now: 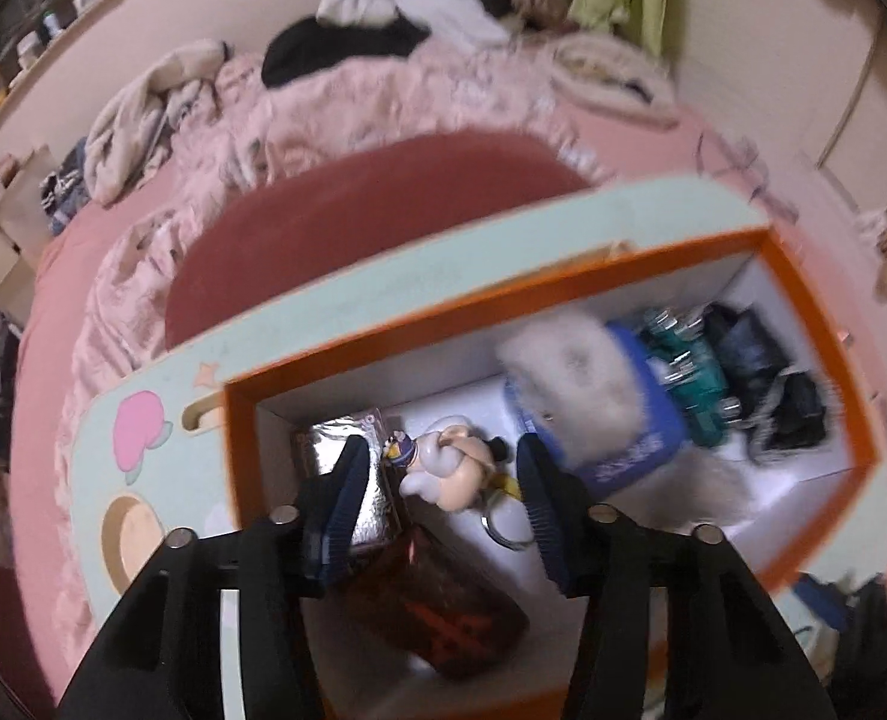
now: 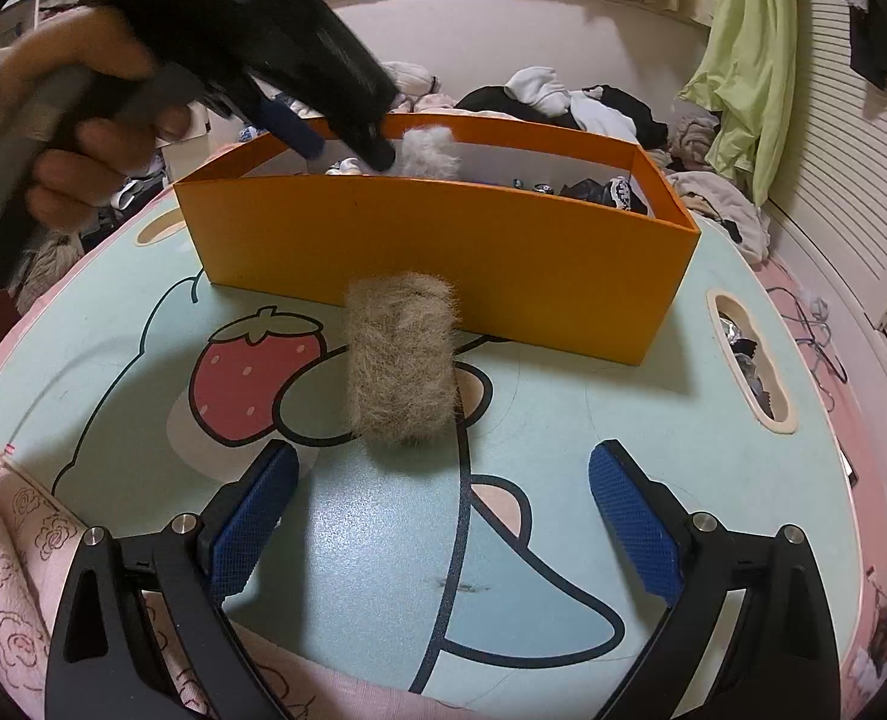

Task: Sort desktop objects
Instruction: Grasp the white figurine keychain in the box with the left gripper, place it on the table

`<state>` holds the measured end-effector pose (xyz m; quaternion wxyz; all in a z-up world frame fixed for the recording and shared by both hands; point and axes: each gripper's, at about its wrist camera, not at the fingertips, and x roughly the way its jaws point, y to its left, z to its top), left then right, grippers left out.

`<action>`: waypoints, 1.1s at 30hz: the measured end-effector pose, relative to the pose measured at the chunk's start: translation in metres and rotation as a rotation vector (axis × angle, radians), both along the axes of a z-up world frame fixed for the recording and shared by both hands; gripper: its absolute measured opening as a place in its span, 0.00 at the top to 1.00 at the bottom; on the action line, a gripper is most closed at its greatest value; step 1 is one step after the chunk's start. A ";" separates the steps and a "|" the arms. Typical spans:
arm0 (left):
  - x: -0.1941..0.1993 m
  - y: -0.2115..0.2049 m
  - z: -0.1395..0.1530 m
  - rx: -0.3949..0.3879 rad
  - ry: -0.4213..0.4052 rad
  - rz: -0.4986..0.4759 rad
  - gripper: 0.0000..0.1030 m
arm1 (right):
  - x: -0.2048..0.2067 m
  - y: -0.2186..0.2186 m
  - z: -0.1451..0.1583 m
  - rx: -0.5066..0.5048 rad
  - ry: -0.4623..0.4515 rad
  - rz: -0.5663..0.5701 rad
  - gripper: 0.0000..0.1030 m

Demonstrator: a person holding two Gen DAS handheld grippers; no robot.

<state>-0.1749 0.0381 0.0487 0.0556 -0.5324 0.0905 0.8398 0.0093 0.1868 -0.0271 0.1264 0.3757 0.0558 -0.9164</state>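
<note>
An orange box (image 2: 443, 252) stands on the mint cartoon-print table (image 2: 563, 480). My left gripper (image 1: 441, 447) hangs over the box's left end, pointing down into it; its jaws are partly apart and the pads touch nothing. Below them, on the box floor, lies a small mouse figurine (image 1: 455, 474) with a key ring. A pale fluffy block (image 1: 569, 372) rests on a blue pack (image 1: 641, 444) inside the box. In the right wrist view a hand holds the left gripper (image 2: 350, 155) above the rim. My right gripper (image 2: 443, 450) stands open just before a brown fluffy block (image 2: 400, 357) on the table.
The box also holds a silver foil packet (image 1: 329, 450), a dark red pouch (image 1: 443, 618), teal tubes (image 1: 695, 384) and black items (image 1: 785, 396). The table sits on a pink bed (image 1: 323, 138) strewn with clothes. A handle slot (image 2: 749, 360) is cut near the table's right edge.
</note>
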 end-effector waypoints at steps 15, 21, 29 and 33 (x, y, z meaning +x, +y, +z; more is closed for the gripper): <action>0.077 -0.020 0.072 0.179 0.363 -0.038 0.61 | 0.000 0.000 0.000 0.000 0.001 -0.001 0.05; 0.152 -0.016 0.067 0.307 0.349 -0.158 0.60 | -0.001 0.000 0.001 0.000 0.001 -0.001 0.05; 0.135 -0.005 -0.015 0.271 0.238 -0.085 0.61 | 0.000 0.000 0.001 -0.001 0.001 -0.001 0.04; 0.140 -0.008 -0.016 0.290 0.268 -0.073 0.53 | 0.000 0.000 0.001 -0.001 0.001 -0.002 0.04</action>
